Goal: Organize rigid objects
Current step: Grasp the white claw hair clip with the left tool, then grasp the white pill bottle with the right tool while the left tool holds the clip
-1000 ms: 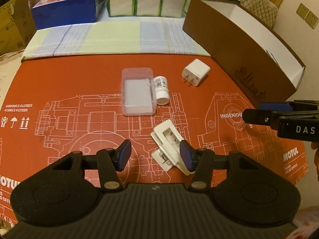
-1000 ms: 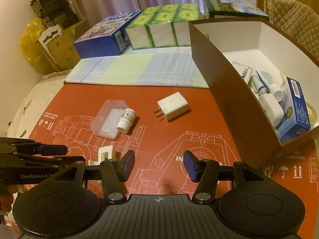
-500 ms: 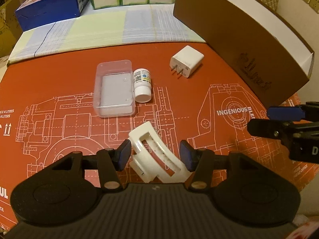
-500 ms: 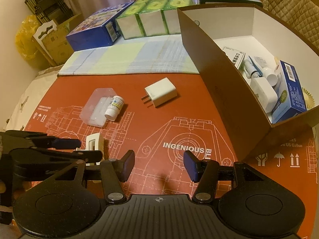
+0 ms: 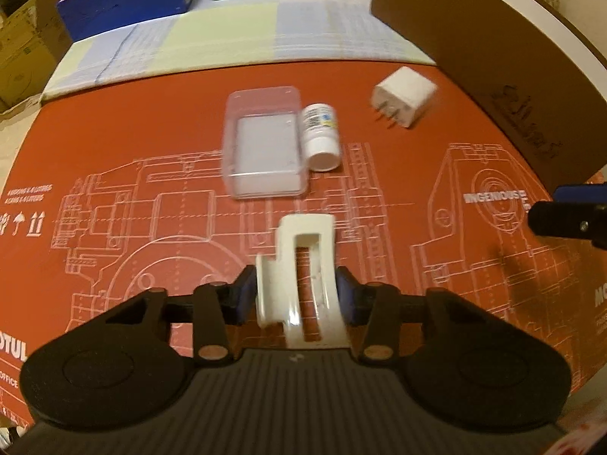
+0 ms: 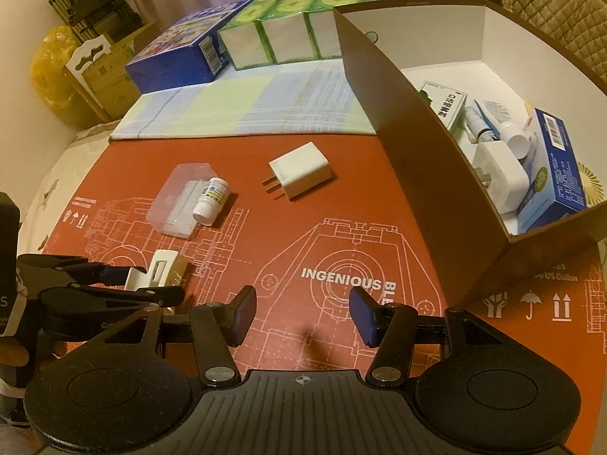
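Gripping one white clip [image 5: 303, 280], left gripper [image 5: 296, 295]; right gripper [image 6: 301, 316] gapes; far: one case [image 5: 263, 148], bottle [image 5: 321, 134], charger [image 5: 404, 98].

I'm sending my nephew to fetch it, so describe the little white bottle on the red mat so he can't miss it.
On the red mat, left of the brown cardboard box, find the clear plastic case. The little white bottle lies on its side against that case's right edge. It is the only round item there, with a printed label, unlike the square white charger nearby.
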`<state>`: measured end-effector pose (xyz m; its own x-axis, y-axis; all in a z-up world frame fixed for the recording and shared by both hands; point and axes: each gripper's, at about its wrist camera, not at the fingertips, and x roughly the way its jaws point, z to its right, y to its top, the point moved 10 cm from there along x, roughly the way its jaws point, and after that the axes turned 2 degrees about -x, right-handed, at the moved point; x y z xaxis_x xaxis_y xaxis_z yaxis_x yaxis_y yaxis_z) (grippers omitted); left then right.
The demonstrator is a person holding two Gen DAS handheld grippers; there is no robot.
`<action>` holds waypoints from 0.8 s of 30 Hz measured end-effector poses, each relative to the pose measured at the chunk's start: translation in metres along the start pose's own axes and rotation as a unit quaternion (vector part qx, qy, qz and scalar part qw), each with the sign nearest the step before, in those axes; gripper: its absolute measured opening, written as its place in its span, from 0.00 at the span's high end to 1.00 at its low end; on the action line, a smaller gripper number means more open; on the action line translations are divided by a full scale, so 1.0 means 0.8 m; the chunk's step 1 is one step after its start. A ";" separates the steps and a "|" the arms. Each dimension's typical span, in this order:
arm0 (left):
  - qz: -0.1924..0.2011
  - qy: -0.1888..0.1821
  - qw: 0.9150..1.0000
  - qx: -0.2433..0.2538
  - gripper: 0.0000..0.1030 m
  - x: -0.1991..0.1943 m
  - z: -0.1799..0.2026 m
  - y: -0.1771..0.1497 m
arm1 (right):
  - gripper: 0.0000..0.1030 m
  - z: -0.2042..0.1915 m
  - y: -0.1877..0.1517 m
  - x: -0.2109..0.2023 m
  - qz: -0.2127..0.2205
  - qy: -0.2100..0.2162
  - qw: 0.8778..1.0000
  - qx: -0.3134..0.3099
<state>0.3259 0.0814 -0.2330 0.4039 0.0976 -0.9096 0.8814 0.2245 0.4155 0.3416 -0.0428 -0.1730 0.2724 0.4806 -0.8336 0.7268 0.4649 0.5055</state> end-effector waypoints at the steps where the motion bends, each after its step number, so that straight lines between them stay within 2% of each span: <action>1: 0.005 0.004 1.000 0.001 0.63 -0.001 -0.005 0.000 | 0.50 -0.003 0.001 0.002 -0.001 0.001 1.000 -0.003; 5: 0.018 0.021 1.000 0.000 0.64 -0.004 -0.026 0.001 | 0.50 -0.014 0.006 0.011 -0.003 0.010 1.000 -0.018; 15: 0.024 0.045 0.998 -0.043 0.65 -0.006 -0.081 0.001 | 0.50 -0.052 0.025 0.051 -0.007 0.032 0.995 -0.089; 19: 0.024 0.049 0.997 -0.057 0.65 -0.006 -0.097 0.003 | 0.50 -0.068 0.034 0.075 -0.007 0.040 0.989 -0.144; 24: 0.024 0.049 0.996 -0.067 0.65 -0.005 -0.108 0.007 | 0.50 -0.085 0.047 0.103 -0.007 0.047 0.974 -0.220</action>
<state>0.3080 0.1658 -0.2278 0.4131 0.2037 -0.8876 0.8186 0.3440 0.4600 0.3485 0.0648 -0.2079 0.1904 0.5278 -0.8278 0.3844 0.7358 0.5576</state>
